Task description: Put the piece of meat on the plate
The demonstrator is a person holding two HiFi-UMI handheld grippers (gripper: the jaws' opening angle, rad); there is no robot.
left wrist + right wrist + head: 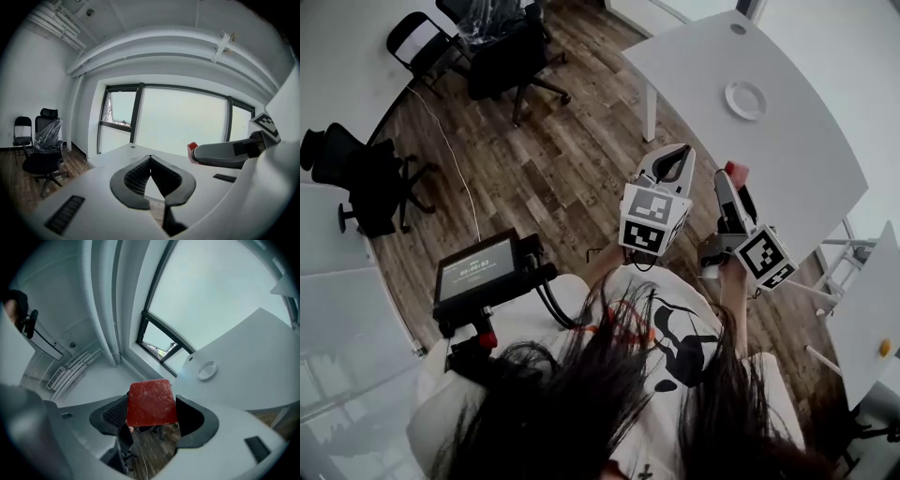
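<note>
R claw (736,183) clamped on meat (151,402), held in air well short of plate (745,99) on counter (787,159). L claw (150,161) closed, empty. Risk: grip looks partial; early release or a jolt drops meat off-plate.

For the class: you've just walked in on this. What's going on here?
A person holds a gripper in each hand. The right gripper is shut on a flat red piece of meat, held up in the air short of the white table. The plate sits on that table with nothing on it, so the meat is not yet delivered. The left gripper is shut with nothing between its jaws.
</note>
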